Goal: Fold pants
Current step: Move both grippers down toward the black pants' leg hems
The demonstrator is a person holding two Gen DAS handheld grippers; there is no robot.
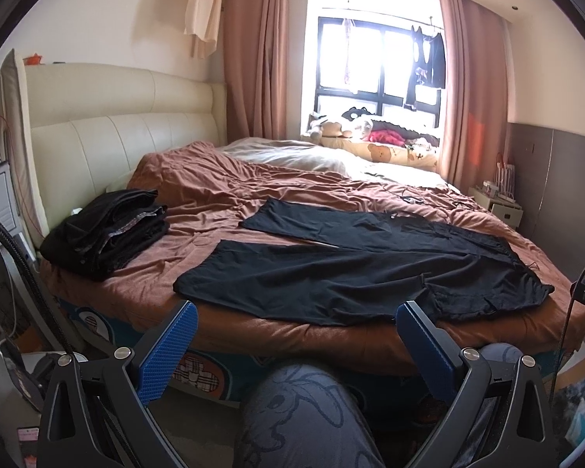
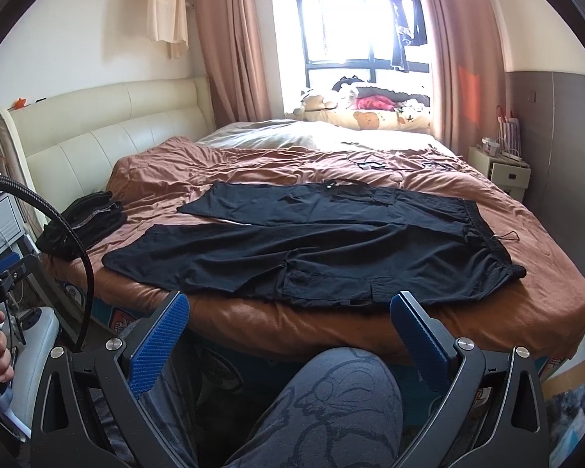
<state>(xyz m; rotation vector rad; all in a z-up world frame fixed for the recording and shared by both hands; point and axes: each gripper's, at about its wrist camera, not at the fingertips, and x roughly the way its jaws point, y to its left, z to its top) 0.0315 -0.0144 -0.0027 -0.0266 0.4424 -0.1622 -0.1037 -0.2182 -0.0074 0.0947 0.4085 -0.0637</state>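
Note:
Black pants (image 1: 351,269) lie spread flat on the brown bedspread (image 1: 214,191), legs pointing left, waistband at the right; they also show in the right wrist view (image 2: 331,249). My left gripper (image 1: 296,312) is open and empty, held back from the bed's near edge, in front of the near leg. My right gripper (image 2: 290,302) is open and empty, also short of the near edge, in front of the near leg's cargo pocket. Neither touches the pants.
A stack of folded dark clothes (image 1: 105,230) sits at the bed's left end by the cream headboard (image 1: 109,132). The person's knee (image 1: 304,409) is below the grippers. A small nightstand (image 2: 499,167) stands at the right. Window and curtains lie beyond.

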